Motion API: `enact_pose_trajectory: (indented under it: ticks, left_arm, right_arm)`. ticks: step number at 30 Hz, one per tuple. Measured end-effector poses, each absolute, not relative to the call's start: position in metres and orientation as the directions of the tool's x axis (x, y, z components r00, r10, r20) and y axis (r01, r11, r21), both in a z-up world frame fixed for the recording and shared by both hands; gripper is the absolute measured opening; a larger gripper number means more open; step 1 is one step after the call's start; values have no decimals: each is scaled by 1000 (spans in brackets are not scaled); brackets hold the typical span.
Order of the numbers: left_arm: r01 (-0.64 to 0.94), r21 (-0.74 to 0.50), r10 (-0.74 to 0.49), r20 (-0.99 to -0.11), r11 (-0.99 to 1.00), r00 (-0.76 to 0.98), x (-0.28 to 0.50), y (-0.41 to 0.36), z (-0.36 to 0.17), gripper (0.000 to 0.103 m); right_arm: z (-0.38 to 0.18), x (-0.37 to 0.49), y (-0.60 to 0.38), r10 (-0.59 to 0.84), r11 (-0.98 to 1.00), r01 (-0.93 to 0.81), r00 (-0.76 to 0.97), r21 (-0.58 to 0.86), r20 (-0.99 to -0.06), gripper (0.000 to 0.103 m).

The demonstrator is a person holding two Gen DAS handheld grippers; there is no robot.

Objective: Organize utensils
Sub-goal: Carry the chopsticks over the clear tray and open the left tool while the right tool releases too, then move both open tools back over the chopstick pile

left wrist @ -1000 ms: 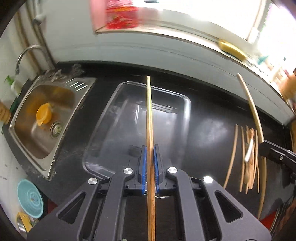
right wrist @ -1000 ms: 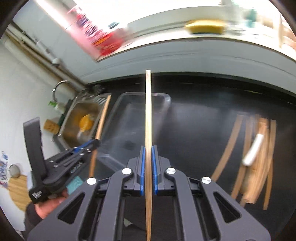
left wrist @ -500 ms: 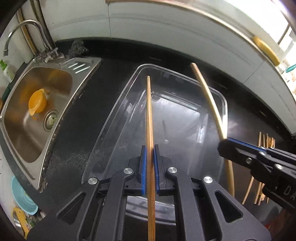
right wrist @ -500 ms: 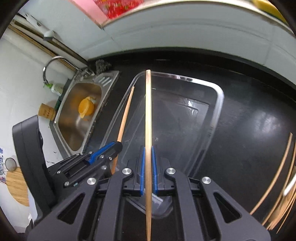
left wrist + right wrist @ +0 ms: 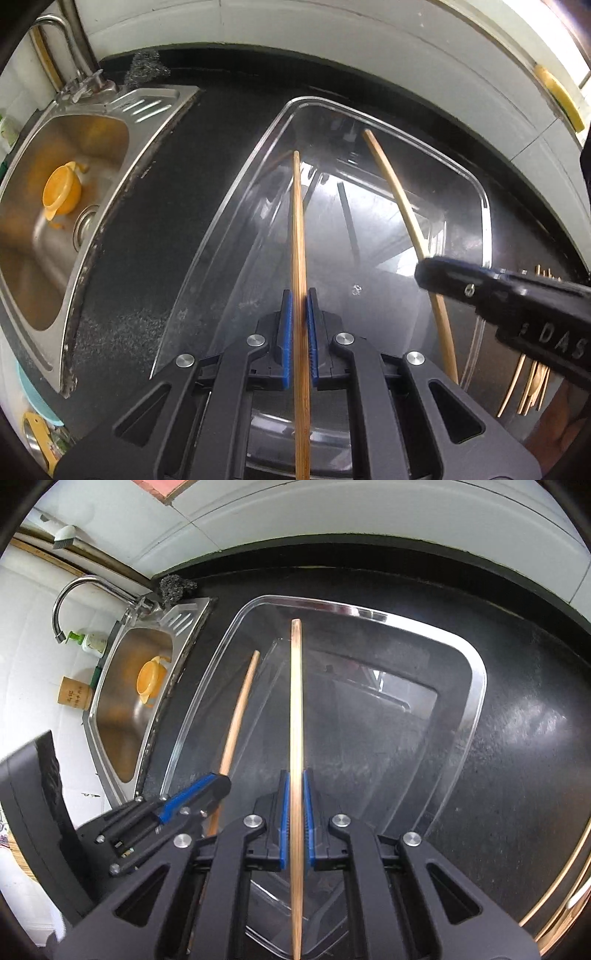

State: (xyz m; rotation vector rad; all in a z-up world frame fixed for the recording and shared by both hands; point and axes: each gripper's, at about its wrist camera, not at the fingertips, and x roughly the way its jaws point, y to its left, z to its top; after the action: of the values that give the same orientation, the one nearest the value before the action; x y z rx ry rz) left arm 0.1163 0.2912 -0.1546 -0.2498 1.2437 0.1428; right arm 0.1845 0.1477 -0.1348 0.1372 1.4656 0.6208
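Left wrist view: the left gripper point(image 5: 299, 332) is clamped on a bamboo chopstick point(image 5: 297, 236) running up the centre of the frame, tip over the clear plastic bin point(image 5: 480, 206), so it can likely drop straight in. At lower right, the right gripper point(image 5: 295, 819) pinches a second chopstick point(image 5: 296, 709) likewise. Both point steeply down at the black table point(image 5: 517, 720). More chopsticks point(image 5: 528, 384) lie at lower right.

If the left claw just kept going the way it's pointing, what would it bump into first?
Probably the clear plastic bin: the left claw, shut on a chopstick, points down into it, so the chopstick's tip should touch the bin's floor first. Depth is unclear.
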Motion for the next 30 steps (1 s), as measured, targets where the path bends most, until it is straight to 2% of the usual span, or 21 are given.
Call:
enact_pose_trajectory:
  ticks: [2, 3, 4, 5, 6, 7, 8, 10, 13, 20, 30]
  left_arm:
    - [-242, -124, -42, -947, 962, 319, 118, 292, -157, 7]
    - [-239, -129, -49, -947, 962, 316, 118, 292, -157, 13]
    - [-240, -128, -50, -950, 962, 309, 116, 293, -156, 18]
    - [-244, -132, -51, -949, 961, 312, 113, 295, -152, 44]
    - [-248, -121, -35, -945, 961, 325, 109, 296, -146, 82]
    - [-251, -109, -16, -938, 962, 346, 106, 297, -140, 94]
    - [-254, -100, 2, -928, 962, 373, 101, 298, -132, 97]
    - [-249, -99, 5, -922, 964, 386, 95, 299, -121, 97]
    - [-253, -163, -50, -916, 954, 399, 88, 305, -113, 97]
    - [-258, -139, -20, -909, 956, 415, 71, 291, -101, 97]
    - [-166, -96, -13, -896, 981, 444, 49, 199, -78, 97]
  right_arm:
    - [-134, 191, 144, 492, 827, -290, -39, 481, -870, 10]
    - [-133, 193, 141, 487, 833, -276, -45, 479, -872, 23]
    - [-131, 196, 137, 496, 832, -263, -40, 488, -868, 64]
    - [-125, 200, 128, 520, 826, -244, -15, 508, -854, 86]
    - [-118, 201, 120, 526, 830, -238, 32, 504, -850, 95]
    - [-110, 203, 113, 531, 831, -238, 69, 503, -844, 95]
    - [-103, 205, 105, 546, 823, -236, 78, 517, -834, 95]
    - [-92, 205, 88, 562, 817, -217, 92, 534, -822, 95]
    - [-80, 196, 72, 578, 806, -224, 98, 547, -810, 95]
    - [-56, 161, 51, 578, 805, -260, 145, 533, -803, 95]
    - [-33, 104, -35, 588, 805, -243, 203, 541, -783, 95]
